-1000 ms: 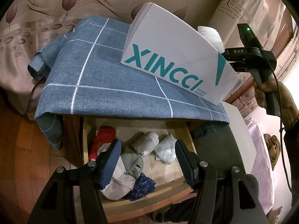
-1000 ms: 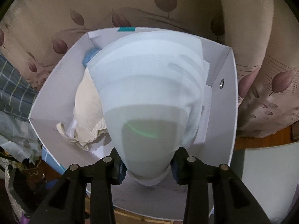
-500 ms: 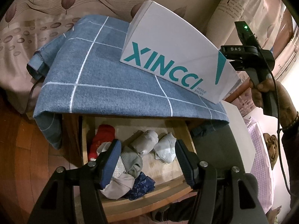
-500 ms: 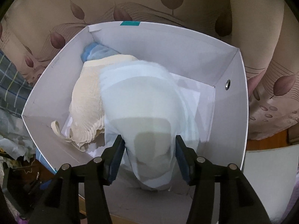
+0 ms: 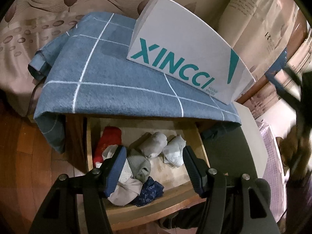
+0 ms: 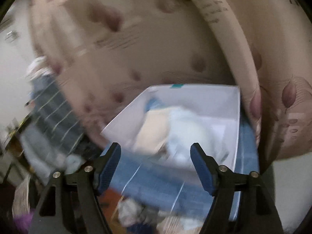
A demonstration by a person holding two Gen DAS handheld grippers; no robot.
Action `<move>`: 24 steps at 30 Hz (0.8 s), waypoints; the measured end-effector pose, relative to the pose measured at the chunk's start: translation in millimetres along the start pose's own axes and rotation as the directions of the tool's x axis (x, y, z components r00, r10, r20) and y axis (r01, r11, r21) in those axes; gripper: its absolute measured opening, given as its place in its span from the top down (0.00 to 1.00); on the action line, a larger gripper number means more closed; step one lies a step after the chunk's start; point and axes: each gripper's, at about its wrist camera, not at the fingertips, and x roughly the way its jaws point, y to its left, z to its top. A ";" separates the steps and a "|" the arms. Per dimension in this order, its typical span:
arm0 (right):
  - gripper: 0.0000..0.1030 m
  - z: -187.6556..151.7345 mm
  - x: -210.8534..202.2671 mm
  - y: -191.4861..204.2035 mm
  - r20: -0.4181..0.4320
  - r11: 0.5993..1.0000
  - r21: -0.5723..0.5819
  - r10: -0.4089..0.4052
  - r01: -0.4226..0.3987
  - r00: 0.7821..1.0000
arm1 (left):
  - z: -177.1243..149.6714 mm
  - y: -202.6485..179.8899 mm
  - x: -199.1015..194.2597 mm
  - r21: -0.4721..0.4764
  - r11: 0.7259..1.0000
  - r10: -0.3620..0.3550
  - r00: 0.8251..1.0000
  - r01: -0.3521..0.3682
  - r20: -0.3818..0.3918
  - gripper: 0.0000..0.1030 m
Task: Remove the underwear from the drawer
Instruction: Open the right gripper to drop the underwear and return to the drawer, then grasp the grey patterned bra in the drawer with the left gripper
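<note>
Left claw: my left gripper (image 5: 154, 167) hangs above the open drawer (image 5: 156, 211), jaws spread, nothing between the pads.
Right claw: my right gripper (image 6: 156, 156) has just been opening; its jaws now stand wide and bare, the pale blue garment (image 6: 188, 134) lying beyond them in the white box (image 6: 220, 97), not pinched.
Only the left view shows: the inside of the drawer, with a red roll (image 5: 109, 140), two grey-white rolls (image 5: 154, 145), a grey-green piece (image 5: 139, 165), a pale beige piece (image 5: 126, 192) and a dark blue patterned piece (image 5: 149, 191); also the wooden floor (image 5: 17, 156) at left.
Only the right view shows: the inside of the box, where a cream garment (image 6: 154, 128) lies just beside the pale blue one and a blue scrap (image 6: 153, 103) sits in the far corner. This view is badly smeared.
Both views: the blue checked cloth (image 5: 117, 78) under the box and the leaf-print fabric (image 5: 58, 0) behind.
Writing: the box's outer side reads "XINCCI" (image 5: 175, 66) in teal capitals, with small print beneath that I cannot read. A pale roll (image 5: 253, 19) at upper right bears lettering too small to make out.
Underwear versus left claw: the heap lies below and between my left fingers (image 5: 115, 169), apart from them; the grey-green and beige pieces are nearest the left pad.
Right edge of left view: a dark, blurred shape (image 5: 296, 101); I cannot tell its details.
</note>
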 end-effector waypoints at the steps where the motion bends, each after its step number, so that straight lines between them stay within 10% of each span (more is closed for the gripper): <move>1: 0.25 -19.7 -2.3 5.5 -0.024 1.000 -0.030 -0.010 0.009 1.000 | -0.1 -0.9 1.3 0.005 1.000 0.002 1.000 -0.002 -0.007 0.40; 10: 0.25 -147.1 44.4 -21.0 -0.332 0.988 0.153 0.080 -0.030 0.940 | -7.0 -14.1 18.6 0.061 0.997 0.048 0.994 -0.042 -0.096 0.40; 24: 0.26 -159.9 57.9 -39.4 -0.255 0.922 0.363 0.236 -0.133 0.938 | -12.5 4.9 59.6 -0.065 0.995 0.061 0.968 -0.080 -0.244 0.40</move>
